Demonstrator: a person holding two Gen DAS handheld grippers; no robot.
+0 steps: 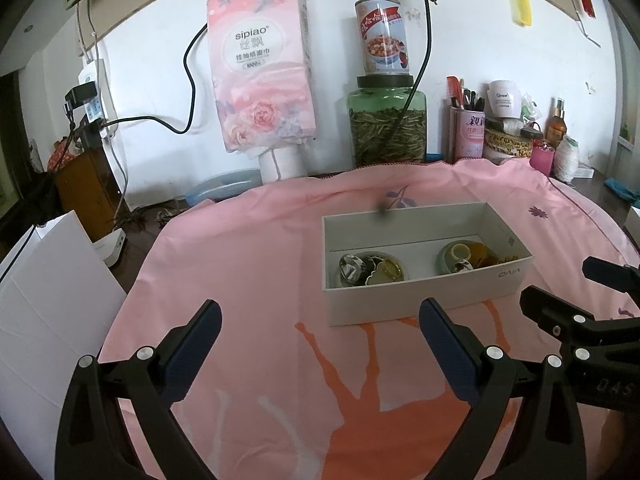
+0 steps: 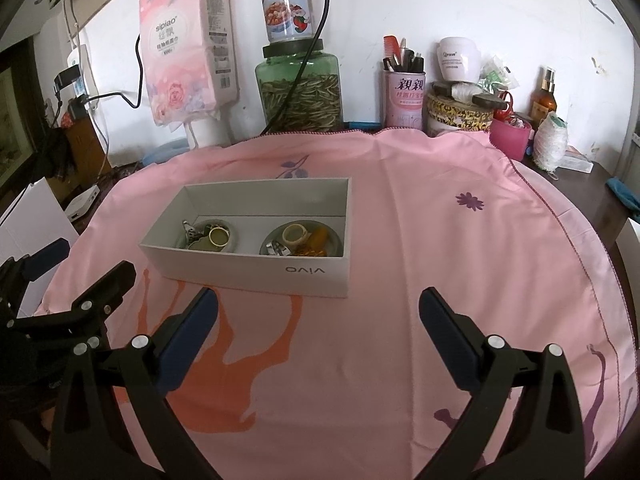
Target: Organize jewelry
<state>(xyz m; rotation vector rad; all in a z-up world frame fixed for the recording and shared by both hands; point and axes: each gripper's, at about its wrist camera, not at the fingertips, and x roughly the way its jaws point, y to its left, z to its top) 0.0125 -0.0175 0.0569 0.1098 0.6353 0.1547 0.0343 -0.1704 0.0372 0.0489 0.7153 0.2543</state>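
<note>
White box (image 2: 256, 276) sat mid-cloth; jewelry (image 2: 298, 240) lay inside on two small dishes. Left gripper (image 1: 320, 344) and right gripper (image 2: 318, 320) hovered just before box, fingers spread, empty. Advice: approach from above box, pinch one piece only, avoid box wall.

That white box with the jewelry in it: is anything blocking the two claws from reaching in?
Nothing visible on the cloth between them. The left gripper and right gripper are both open, short of the white box. Only its near wall stands before the jewelry; the top is open, so reaching over looks feasible.
</note>
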